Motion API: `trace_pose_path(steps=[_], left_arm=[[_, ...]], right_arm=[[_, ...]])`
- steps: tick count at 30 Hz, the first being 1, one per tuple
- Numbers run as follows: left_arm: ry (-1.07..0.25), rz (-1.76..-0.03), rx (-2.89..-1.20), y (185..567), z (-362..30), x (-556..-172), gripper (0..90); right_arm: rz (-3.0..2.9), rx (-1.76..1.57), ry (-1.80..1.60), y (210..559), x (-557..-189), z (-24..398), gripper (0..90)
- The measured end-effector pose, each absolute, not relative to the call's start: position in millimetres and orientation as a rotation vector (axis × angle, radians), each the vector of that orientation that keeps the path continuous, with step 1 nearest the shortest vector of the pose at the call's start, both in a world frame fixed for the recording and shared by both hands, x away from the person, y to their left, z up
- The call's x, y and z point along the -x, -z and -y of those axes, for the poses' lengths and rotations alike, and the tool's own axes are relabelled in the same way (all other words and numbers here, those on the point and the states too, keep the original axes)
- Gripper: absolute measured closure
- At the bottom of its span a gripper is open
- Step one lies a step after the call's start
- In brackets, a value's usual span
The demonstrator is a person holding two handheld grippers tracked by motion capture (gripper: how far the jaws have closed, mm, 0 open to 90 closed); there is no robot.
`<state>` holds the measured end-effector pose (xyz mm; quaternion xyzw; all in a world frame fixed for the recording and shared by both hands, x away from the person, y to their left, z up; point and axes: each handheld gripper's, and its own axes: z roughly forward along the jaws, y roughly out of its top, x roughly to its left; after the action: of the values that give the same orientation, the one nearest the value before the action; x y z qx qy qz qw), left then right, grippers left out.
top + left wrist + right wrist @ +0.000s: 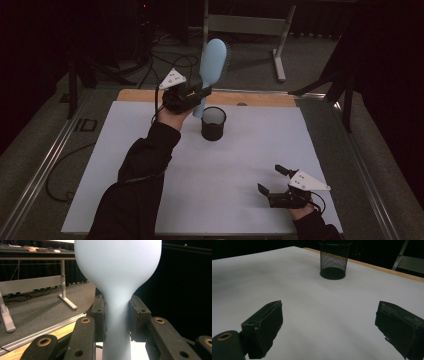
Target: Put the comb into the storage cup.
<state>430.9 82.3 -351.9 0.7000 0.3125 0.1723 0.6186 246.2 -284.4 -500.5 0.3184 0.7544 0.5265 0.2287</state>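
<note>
Hairbrush (212, 62), pale blue, is up in the air above the far part of the table, head up and handle down, tilted slightly. Your left gripper (199, 94) pinches it at the narrow neck just below the head; in the left gripper view both pads press the handle (117, 322) from either side. Gripping there leaves the lower handle free, which I judge suits lowering it end-first into the black mesh cup (213, 123), standing upright just beside and below the handle tip. The cup mouth is open, and nothing sits between brush and cup. Your right gripper (272, 181) rests low near the front right of the white sheet (250, 155), jaws spread, holding nothing, well apart from the cup. Beyond the table: a metal desk frame (250, 25) and floor cables (165, 55), neither in the way.
</note>
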Motion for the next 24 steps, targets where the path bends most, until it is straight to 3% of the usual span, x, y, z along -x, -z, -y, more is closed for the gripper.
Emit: trace_pose_path(steps=[24], left_arm=[[-0.369, -0.685, -1.498, 381.1, -60.0, -453.2, 70.3]], right_arm=[[-2.082, -0.875, -1.461, 500.3, -245.8, 285.0, 7.7]])
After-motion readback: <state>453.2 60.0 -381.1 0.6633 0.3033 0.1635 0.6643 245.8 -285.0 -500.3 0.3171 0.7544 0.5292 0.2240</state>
